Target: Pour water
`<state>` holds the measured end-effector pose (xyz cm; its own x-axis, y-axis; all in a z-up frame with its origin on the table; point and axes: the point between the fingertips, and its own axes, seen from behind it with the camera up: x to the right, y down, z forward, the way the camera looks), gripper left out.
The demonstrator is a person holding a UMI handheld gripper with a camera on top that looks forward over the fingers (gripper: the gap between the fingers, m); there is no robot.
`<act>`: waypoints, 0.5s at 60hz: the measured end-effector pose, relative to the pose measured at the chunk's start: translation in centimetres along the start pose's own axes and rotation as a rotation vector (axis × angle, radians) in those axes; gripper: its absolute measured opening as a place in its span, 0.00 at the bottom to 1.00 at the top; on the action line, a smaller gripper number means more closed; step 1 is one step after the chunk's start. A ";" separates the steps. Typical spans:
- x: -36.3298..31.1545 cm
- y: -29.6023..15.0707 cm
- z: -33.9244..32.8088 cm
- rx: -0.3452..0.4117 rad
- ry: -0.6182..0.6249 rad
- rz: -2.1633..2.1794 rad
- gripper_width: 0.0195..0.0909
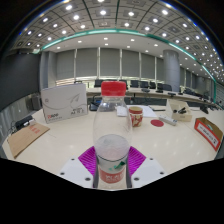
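at the left of the frame lies a brown envelope (27, 136). in the lower centre my gripper (111, 165) pinches a clear water bottle (111, 135), upright, long axis vertical, red cap (113, 88) upward, red label low. right of it stands a paper cup (136, 115).

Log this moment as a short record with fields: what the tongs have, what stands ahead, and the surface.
held item: clear plastic bottle with red cap and red-and-white label, upright
tongs: tongs shut on the bottle, a purple pad at each side of its lower part
target ahead: patterned paper cup, upright on the table beyond the bottle, apart from it
cup contents: cannot tell
surface: pale cream table
other items: brown cardboard box and white sign board to one side, red-and-white carton to the other
pouring: not begun
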<state>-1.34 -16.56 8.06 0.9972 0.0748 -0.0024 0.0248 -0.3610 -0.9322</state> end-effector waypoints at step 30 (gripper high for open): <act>-8.4 -21.0 9.5 0.102 -0.375 0.664 0.25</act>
<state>-10.93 -0.74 24.24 0.7097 0.1890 -0.6786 -0.5955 -0.3537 -0.7213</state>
